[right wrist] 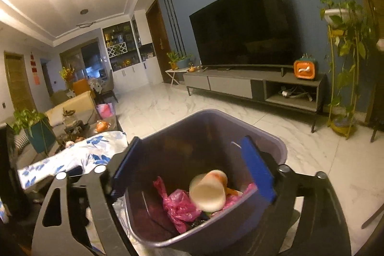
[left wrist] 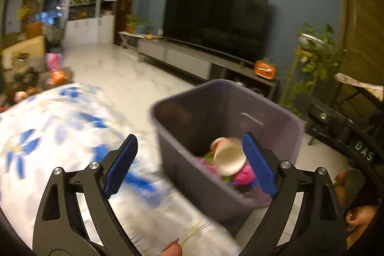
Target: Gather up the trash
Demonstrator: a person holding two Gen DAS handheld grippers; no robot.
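A grey-purple trash bin (left wrist: 182, 121) stands on the floor beside a table with a blue-flowered cloth (left wrist: 60, 126). Inside it a white paper cup (left wrist: 229, 156) lies on its side on pink plastic bags (left wrist: 243, 175) and other trash. My left gripper (left wrist: 189, 164) is open and empty, its right finger over the bin's inside. In the right wrist view the bin (right wrist: 182, 136) fills the lower middle, with the cup (right wrist: 208, 191) and a pink bag (right wrist: 178, 205) in it. My right gripper (right wrist: 192, 172) is open and empty, directly above the bin.
A large TV (right wrist: 242, 25) stands on a low grey cabinet (right wrist: 252, 85) by the blue wall, with an orange box (right wrist: 304, 70) on it. A plant stand (right wrist: 343, 68) is at the right. A sofa and cluttered coffee table (right wrist: 72, 124) lie to the left. A black chair (left wrist: 340, 126) stands right of the bin.
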